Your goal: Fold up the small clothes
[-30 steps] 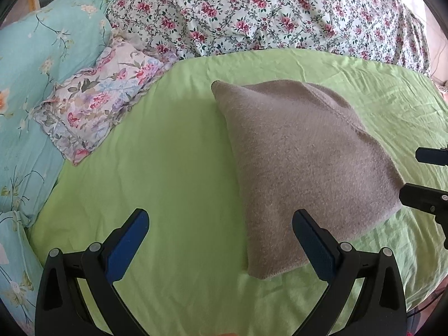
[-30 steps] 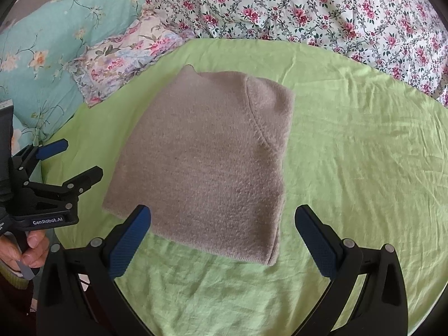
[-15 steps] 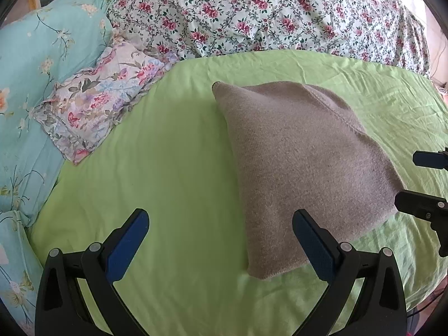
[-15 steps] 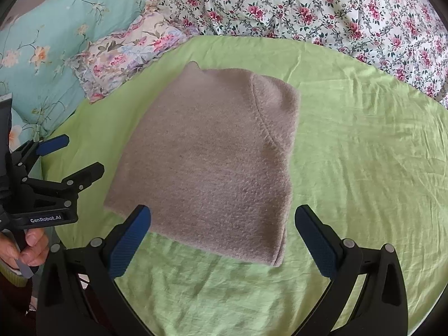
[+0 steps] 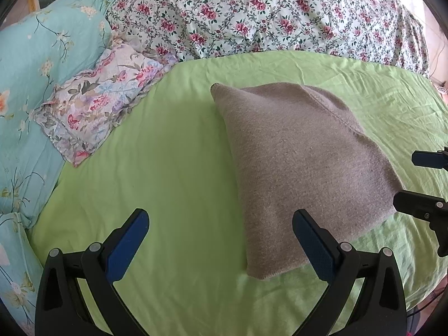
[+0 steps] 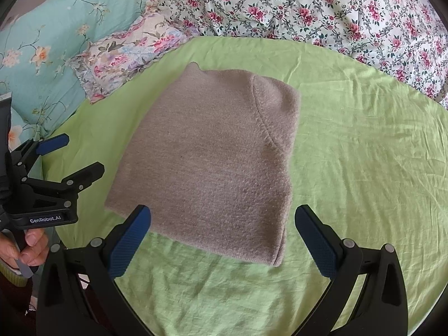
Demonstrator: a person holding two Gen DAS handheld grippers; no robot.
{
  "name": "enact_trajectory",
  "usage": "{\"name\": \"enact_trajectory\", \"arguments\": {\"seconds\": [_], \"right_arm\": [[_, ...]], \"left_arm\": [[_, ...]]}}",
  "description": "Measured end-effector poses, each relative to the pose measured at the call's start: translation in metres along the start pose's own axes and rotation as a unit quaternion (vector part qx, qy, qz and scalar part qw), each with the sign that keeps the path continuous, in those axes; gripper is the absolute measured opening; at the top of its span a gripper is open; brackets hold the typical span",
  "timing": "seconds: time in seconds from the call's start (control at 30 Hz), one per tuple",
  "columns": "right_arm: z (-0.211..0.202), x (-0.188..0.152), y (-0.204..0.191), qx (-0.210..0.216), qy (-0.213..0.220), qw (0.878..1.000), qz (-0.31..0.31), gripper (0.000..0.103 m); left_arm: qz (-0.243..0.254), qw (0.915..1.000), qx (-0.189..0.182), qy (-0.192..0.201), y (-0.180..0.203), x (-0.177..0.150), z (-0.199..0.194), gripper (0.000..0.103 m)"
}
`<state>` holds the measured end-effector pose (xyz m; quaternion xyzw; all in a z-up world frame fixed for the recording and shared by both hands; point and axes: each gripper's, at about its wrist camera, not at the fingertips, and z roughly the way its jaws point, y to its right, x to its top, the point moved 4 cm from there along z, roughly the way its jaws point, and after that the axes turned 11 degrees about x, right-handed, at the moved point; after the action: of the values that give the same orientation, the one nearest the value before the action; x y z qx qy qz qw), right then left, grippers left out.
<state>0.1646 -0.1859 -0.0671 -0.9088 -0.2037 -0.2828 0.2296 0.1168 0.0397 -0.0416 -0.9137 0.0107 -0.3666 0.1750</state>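
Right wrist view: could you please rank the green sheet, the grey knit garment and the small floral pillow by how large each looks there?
1. Green sheet
2. Grey knit garment
3. Small floral pillow, though it lies farther from the camera and is partly hidden, so its true size is unsure.

"GenRobot.AI" is printed on the left gripper [image 6: 74, 155].

The right gripper [image 5: 420, 180] is cut off by the right edge of the left wrist frame, only two finger ends being shown. In the right wrist frame, the hand [image 6: 26, 247] at the lower left is cropped by the frame edge. The underside layers of the folded brown garment [image 6: 207, 162] are hidden. The floral quilt [image 5: 266, 14] is cut at the top.
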Motion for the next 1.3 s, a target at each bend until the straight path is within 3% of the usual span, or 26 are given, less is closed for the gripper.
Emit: {"name": "enact_trajectory", "arguments": {"seconds": [1.3], "right_arm": [[0.0007, 0.0009, 0.0053, 0.0, -0.005, 1.0, 0.001, 0.103]], "left_arm": [[0.006, 0.9999, -0.008, -0.008, 0.0055, 0.0012, 0.0053, 0.102]]}}
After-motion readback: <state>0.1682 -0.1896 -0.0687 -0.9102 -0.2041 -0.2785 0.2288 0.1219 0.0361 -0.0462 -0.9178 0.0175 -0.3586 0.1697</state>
